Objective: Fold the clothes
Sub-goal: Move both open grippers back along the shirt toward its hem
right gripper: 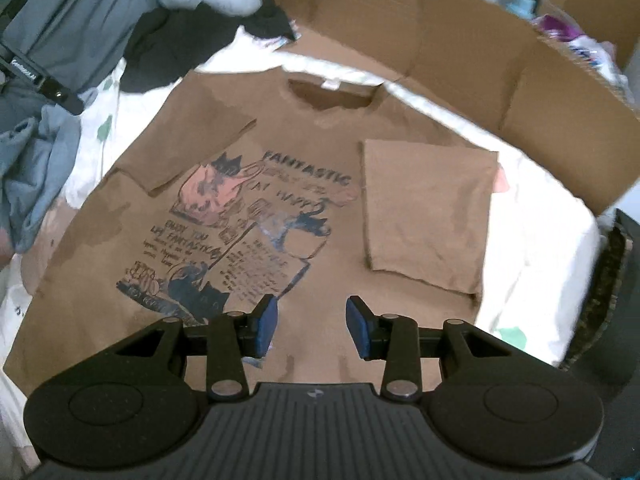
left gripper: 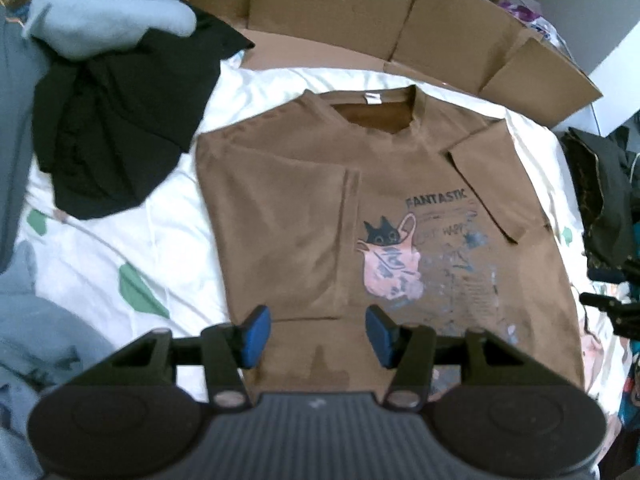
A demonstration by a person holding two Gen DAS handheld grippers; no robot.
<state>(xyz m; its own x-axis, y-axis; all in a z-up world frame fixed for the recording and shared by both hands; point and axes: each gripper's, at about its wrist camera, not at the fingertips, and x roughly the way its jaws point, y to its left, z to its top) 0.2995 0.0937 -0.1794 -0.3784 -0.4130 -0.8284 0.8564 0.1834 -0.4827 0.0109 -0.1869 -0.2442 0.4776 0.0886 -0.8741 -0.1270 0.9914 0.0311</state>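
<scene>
Brown T-shirt (left gripper: pixel 384 208) laid flat, print side up, on the bed sheet (left gripper: pixel 120 240), collar at 12 o'clock, both sleeves folded inward over the chest. Left sleeve panel (left gripper: pixel 280 232) lying smooth; right sleeve (right gripper: pixel 428 208) folded in at 3 o'clock in the right wrist view, its lower edge slightly lifted. Left hand-held gripper (left gripper: pixel 318 334) about half open, nothing between the pads, above the hem at 6 o'clock. Right hand-held gripper (right gripper: pixel 312 328) likewise about half open and empty, above the lower front. Risks judged: hem pinched through one layer only, leaving the back panel behind; folded sleeves sliding out on the lift; uneven pull from the two sides skewing the fold. Black garment (left gripper: pixel 120 120) at 10 o'clock and cardboard box (left gripper: pixel 360 20) at 12 o'clock close enough to snag a carried edge.
</scene>
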